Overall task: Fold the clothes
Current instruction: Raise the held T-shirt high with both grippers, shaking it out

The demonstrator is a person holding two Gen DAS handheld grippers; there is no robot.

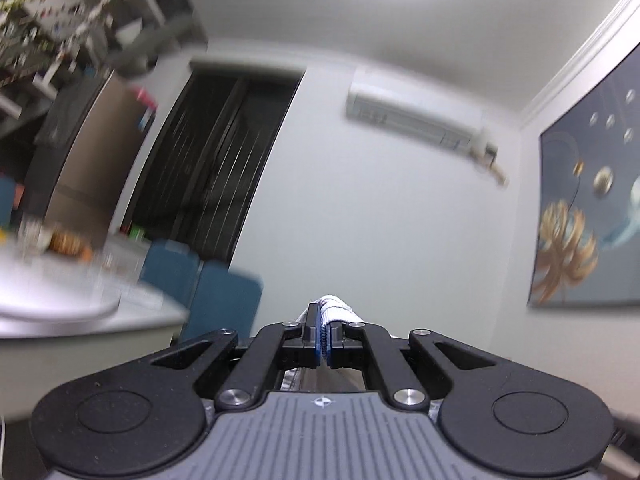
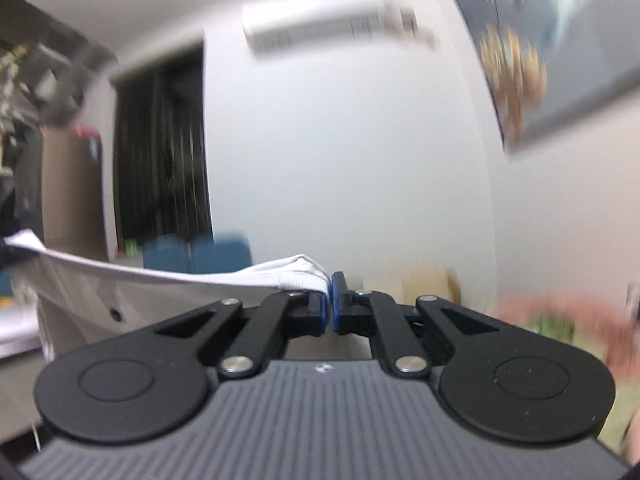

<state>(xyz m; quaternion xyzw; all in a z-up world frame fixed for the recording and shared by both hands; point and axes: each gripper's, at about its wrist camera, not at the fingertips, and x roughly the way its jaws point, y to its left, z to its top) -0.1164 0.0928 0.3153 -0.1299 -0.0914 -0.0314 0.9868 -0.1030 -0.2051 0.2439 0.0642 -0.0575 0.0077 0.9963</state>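
Left gripper [image 1: 325, 334]: jaws pressed together, pinching a bunched edge of the white garment [image 1: 334, 307].
Right gripper [image 2: 330, 300]: jaws pinched on another part of the same edge.
White garment [image 2: 168, 280]: hangs leftward from the right gripper, its hem taut, body drooping below.
Why held so: likely lifted by two points to hang flat before folding.
Blue chairs [image 2: 200, 255]: beyond the garment.

A black two-finger right gripper [image 2: 330, 304] with blue pads is seen clamped on the ribbed edge of a white fabric garment [image 2: 168, 280], which is stretched taut toward the left edge of the frame. Behind it, a white wall-mounted air conditioner [image 2: 320, 28], a dark doorway [image 2: 160, 152], blue chair backs [image 2: 196, 256] and a blurred framed painting [image 2: 540, 40] are visible.
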